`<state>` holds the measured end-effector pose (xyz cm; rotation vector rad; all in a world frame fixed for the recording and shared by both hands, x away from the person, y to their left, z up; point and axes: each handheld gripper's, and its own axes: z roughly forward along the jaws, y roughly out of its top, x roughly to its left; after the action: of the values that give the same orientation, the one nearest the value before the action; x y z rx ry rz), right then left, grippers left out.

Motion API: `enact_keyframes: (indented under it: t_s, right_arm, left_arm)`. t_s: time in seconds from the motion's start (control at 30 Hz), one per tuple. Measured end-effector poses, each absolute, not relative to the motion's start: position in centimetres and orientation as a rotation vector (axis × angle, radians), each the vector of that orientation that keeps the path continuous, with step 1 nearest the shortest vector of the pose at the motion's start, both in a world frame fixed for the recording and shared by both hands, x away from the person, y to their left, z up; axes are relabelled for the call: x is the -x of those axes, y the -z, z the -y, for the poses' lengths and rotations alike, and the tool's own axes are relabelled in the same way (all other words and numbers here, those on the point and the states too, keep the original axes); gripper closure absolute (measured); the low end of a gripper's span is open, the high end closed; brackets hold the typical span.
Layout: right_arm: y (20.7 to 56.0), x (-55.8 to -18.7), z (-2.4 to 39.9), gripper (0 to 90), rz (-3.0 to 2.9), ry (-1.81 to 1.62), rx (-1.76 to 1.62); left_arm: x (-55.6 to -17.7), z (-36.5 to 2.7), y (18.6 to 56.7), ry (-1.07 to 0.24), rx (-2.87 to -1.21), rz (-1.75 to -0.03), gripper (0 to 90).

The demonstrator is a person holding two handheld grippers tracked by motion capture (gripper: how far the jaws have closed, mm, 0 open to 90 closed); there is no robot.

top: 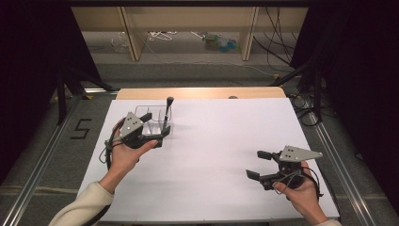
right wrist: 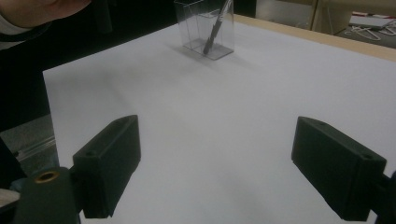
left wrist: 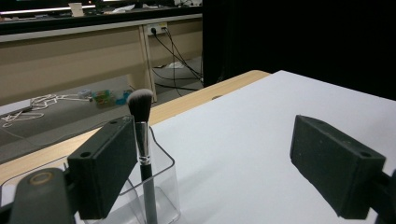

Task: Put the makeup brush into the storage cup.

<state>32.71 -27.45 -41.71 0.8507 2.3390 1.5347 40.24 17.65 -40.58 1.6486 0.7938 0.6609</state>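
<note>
Spread left gripper [left wrist: 219,163] beside brush [left wrist: 142,140]

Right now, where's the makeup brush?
The makeup brush stands bristles up in the clear organizer at the table's far left in the high view, right beside the open left tongs.

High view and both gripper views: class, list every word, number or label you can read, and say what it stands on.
"5": large dark numeral on the grey floor left of the table.
No other text can be read; nothing legible on the clear holder or the brush.
</note>
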Motion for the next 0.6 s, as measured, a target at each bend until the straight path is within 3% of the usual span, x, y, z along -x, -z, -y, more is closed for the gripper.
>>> enact_keyframes:
  t_s: [0.23, 0.27, 0.6]
  right_arm:
    - [41.7, -32.7, 27.4, 16.5, -2.338, -1.534, -0.851]
    - [41.7, -32.7, 27.4, 16.5, -2.339, -1.534, -0.851]
    - [41.7, -32.7, 27.5, 16.5, -2.338, -1.535, -0.851]
  left_arm:
    - [-39.6, -17.9, 40.5, -0.656, -1.647, -0.782, 14.9]
    - [-40.4, -18.9, 40.0, -0.784, -1.739, -0.626, 14.9]
    - [-39.4, -18.8, 39.9, -0.779, -1.731, -0.621, 15.0]
